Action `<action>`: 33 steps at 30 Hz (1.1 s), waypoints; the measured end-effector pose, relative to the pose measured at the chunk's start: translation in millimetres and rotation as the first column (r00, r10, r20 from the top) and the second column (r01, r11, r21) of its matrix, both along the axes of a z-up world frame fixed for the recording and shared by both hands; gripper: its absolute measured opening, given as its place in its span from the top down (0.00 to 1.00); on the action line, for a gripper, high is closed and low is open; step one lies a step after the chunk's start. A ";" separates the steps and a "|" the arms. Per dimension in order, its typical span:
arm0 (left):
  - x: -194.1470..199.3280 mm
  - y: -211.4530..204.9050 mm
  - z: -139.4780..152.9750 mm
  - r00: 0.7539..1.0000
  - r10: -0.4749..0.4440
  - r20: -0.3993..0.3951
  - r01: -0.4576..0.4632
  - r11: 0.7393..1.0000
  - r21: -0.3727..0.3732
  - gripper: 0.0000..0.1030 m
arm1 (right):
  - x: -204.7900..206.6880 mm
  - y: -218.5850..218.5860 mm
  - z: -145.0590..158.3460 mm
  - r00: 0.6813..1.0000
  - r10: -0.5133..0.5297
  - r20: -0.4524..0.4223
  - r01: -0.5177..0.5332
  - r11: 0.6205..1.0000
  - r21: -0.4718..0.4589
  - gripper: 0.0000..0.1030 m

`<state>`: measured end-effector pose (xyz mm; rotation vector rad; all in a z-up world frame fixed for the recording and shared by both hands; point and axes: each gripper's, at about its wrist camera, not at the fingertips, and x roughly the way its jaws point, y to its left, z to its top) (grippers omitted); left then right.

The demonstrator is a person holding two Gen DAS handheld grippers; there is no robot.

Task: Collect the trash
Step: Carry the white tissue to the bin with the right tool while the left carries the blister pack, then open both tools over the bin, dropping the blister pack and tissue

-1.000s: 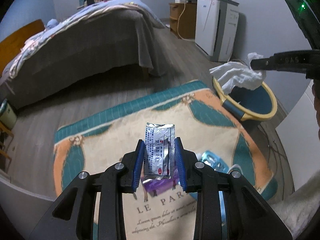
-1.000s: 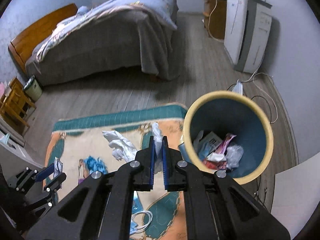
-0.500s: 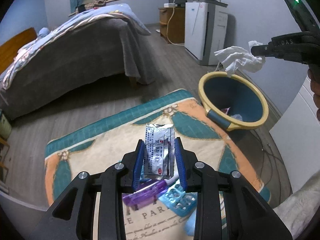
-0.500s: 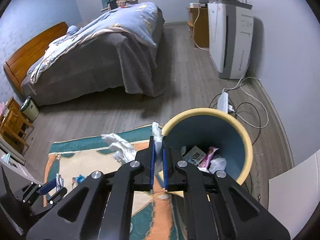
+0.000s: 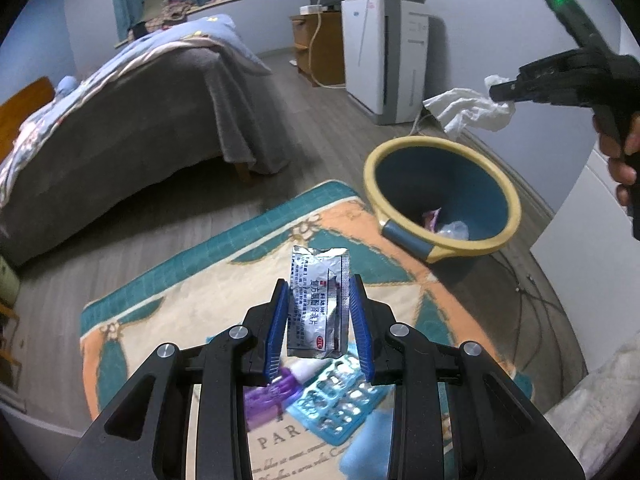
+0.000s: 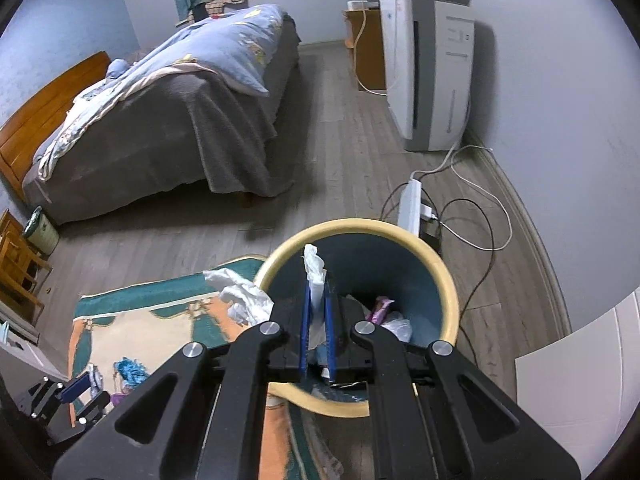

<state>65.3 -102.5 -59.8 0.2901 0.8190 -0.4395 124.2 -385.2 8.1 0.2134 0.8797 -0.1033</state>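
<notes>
My left gripper [image 5: 319,280] is shut on a silver foil sachet [image 5: 316,304] with printed text, held upright above the patterned rug [image 5: 192,300]. My right gripper [image 6: 317,284] is shut on a crumpled white tissue [image 6: 314,268], part of which hangs to the left [image 6: 244,296]. It hovers over the mouth of a blue bin with a yellow rim [image 6: 448,280], which holds several pieces of rubbish. In the left wrist view the bin [image 5: 508,188] stands at the rug's far right corner, with the right gripper [image 5: 500,94] and tissue [image 5: 468,110] above it.
A purple wrapper [image 5: 268,398] and a blue blister pack [image 5: 340,396] lie on the rug below the left gripper. A bed [image 6: 168,128] fills the left, a white air purifier [image 6: 428,76] stands by the wall, and a power strip with cables [image 6: 412,204] lies behind the bin.
Both grippers have moved toward the bin with their loads. The right gripper and tissue went from beside the bin to over its opening. The bin sits nearer in the left view.
</notes>
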 end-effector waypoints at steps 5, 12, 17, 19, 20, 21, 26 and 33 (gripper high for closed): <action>2.1 -11.1 11.0 0.999 -0.035 0.026 0.035 0.999 -0.008 0.69 | 1.7 -25.8 -11.2 0.999 -0.045 -0.021 0.045 0.999 0.010 0.94; 25.5 -18.5 44.4 0.995 -0.029 0.098 0.032 0.999 -0.035 0.69 | 6.1 -49.9 -35.0 0.991 -0.106 -0.079 0.111 0.991 0.069 0.94; 43.1 -37.7 45.2 0.995 -0.056 0.084 0.059 0.998 -0.035 0.69 | 7.2 -56.7 -39.5 0.989 -0.122 -0.085 0.130 0.988 0.088 0.94; 46.9 -51.4 38.3 0.995 -0.083 0.059 0.085 0.996 -0.033 0.69 | 7.9 -58.4 -42.0 0.988 -0.127 -0.090 0.135 0.986 0.093 0.94; 48.3 -57.6 34.7 0.994 -0.096 0.046 0.098 0.995 -0.033 0.69 | 8.9 -59.1 -44.4 0.987 -0.129 -0.096 0.138 0.986 0.097 0.94; 49.2 -66.6 29.9 0.993 -0.116 0.030 0.117 0.993 -0.031 0.69 | 9.9 -60.0 -47.1 0.986 -0.131 -0.103 0.141 0.985 0.100 0.94; 50.4 -104.7 8.4 0.981 -0.192 -0.022 0.192 0.981 -0.022 0.69 | 13.7 -70.4 -59.8 0.979 -0.157 -0.129 0.171 0.979 0.110 0.94; 56.9 -152.5 -28.3 0.958 -0.275 -0.083 0.278 0.960 0.027 0.68 | 12.0 -90.3 -83.1 0.958 -0.214 -0.192 0.240 0.963 0.122 0.94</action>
